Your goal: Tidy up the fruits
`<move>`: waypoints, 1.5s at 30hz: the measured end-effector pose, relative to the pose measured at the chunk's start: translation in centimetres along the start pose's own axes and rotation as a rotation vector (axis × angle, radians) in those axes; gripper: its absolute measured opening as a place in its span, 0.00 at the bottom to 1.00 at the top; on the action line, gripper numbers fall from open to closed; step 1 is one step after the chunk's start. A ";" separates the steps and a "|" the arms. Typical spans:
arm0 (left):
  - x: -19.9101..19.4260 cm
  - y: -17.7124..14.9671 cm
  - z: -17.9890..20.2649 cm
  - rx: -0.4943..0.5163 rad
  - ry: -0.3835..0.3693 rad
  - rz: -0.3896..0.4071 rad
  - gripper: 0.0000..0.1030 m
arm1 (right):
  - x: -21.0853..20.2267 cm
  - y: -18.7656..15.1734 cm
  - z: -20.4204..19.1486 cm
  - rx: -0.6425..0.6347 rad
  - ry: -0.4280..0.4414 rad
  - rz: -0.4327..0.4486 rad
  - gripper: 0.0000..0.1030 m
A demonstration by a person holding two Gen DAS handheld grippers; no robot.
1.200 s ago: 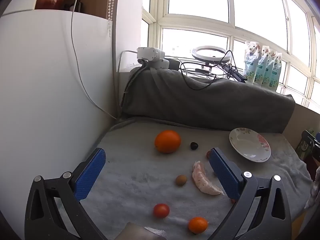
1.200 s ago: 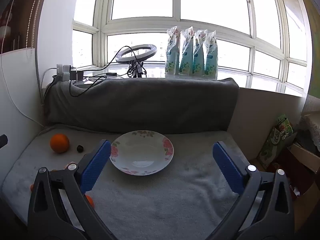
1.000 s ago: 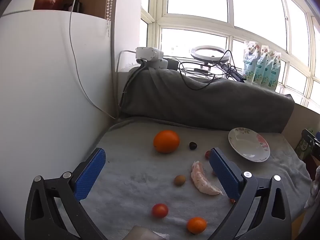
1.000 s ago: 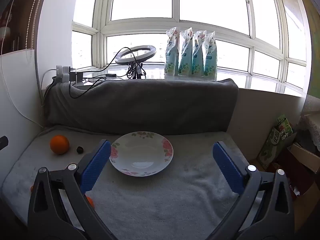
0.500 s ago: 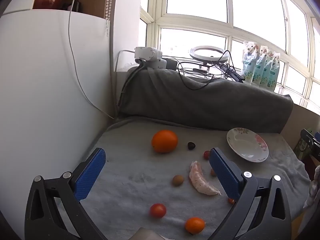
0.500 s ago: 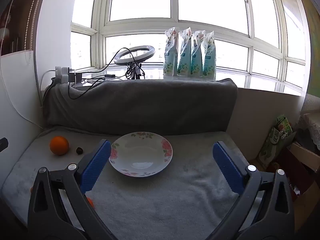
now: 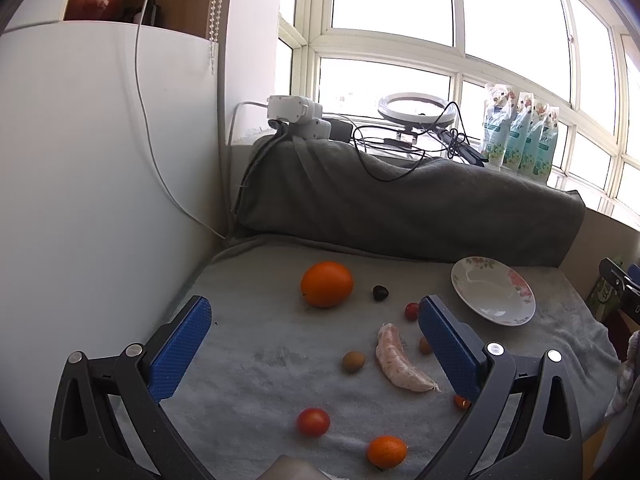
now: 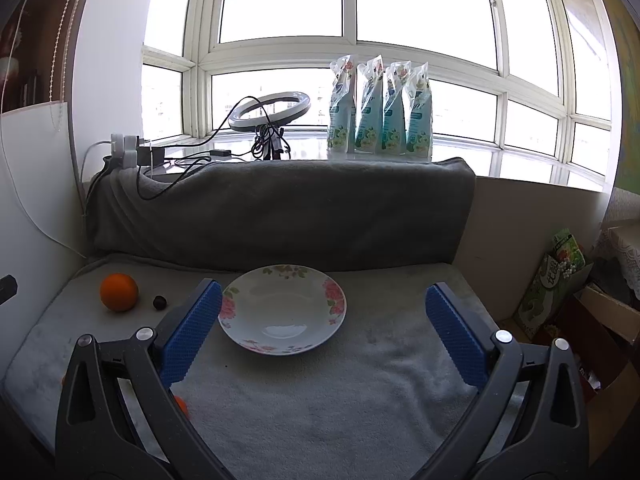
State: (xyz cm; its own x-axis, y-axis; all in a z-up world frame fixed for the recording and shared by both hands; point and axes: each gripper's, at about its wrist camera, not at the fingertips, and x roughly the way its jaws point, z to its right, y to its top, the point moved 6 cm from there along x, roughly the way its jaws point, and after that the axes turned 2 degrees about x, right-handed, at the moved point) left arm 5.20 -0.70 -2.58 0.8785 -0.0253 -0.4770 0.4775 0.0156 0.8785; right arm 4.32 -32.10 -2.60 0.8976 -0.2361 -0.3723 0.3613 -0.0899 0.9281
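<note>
Both tools hang released and empty over the grey-towelled bench [image 7: 248,392]. The left tool [image 7: 312,316] faces the scattered fruit: a big orange [image 7: 327,284], a pomelo segment [image 7: 400,364], a tomato [image 7: 313,422]. The right tool [image 8: 322,304] faces the bare flowered plate [image 8: 282,309], set apart from the fruit.

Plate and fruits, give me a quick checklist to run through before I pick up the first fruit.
1. Left gripper open and holding nothing: ok.
2. Right gripper open and holding nothing: ok.
3. Plate has no fruit in it, upright on the grey cloth: ok.
4. Big orange sits apart from the other fruits, free to grasp: ok.
5. Peeled fruit segment firm enough to squeeze: cannot tell.
6. All fruits in view: not ok, the left gripper's right finger partly hides two small ones.
</note>
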 end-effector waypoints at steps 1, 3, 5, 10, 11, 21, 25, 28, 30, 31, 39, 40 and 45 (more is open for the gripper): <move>0.0 0.0 0.0 0.000 0.000 0.000 0.99 | 0.0 0.0 0.0 0.001 0.000 0.000 1.00; 0.0 0.0 0.0 0.000 0.000 0.000 0.99 | 0.0 0.0 0.0 0.002 0.001 0.000 1.00; 0.0 0.0 0.0 0.001 0.001 0.001 0.99 | 0.0 0.0 0.0 0.002 0.001 0.000 1.00; 0.0 -0.1 0.0 -0.003 0.002 0.002 0.99 | 0.0 0.0 0.0 0.002 0.000 0.001 1.00; 0.0 -0.1 0.1 -0.002 0.001 0.002 0.99 | 0.0 0.0 0.0 0.003 0.000 0.000 1.00; 0.2 -0.2 0.0 -0.004 -0.002 -0.004 0.99 | 0.1 -0.1 -0.2 0.001 -0.001 -0.003 1.00; 0.2 -0.2 0.0 -0.004 -0.003 -0.005 0.99 | 0.2 -0.2 -0.1 0.000 -0.001 -0.003 1.00; 0.2 -0.2 0.0 -0.003 -0.003 -0.006 0.99 | 0.2 -0.2 -0.1 0.001 -0.001 -0.003 1.00; 0.2 -0.2 0.0 -0.003 -0.003 -0.006 0.99 | 0.2 -0.2 -0.1 0.001 0.000 -0.003 1.00; 0.2 -0.2 0.0 -0.003 -0.002 -0.006 0.99 | 0.2 -0.3 -0.2 0.001 -0.001 -0.003 1.00; 0.3 -0.2 0.1 -0.003 -0.004 -0.010 0.99 | 0.2 -0.1 -0.1 0.001 -0.001 -0.003 1.00; 0.4 -0.2 0.1 -0.003 -0.005 -0.011 0.99 | 0.2 -0.1 -0.1 0.001 -0.001 -0.003 1.00; 0.6 -0.4 0.2 -0.001 -0.008 -0.020 0.99 | 0.5 -0.7 -0.4 0.000 -0.001 -0.009 1.00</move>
State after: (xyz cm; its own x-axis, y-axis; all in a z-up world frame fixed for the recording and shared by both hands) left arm 5.59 -0.90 -3.22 0.8688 -0.0339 -0.4940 0.4947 0.0160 0.8689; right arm 4.66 -31.73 -3.45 0.8941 -0.2359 -0.3808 0.3695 -0.0921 0.9246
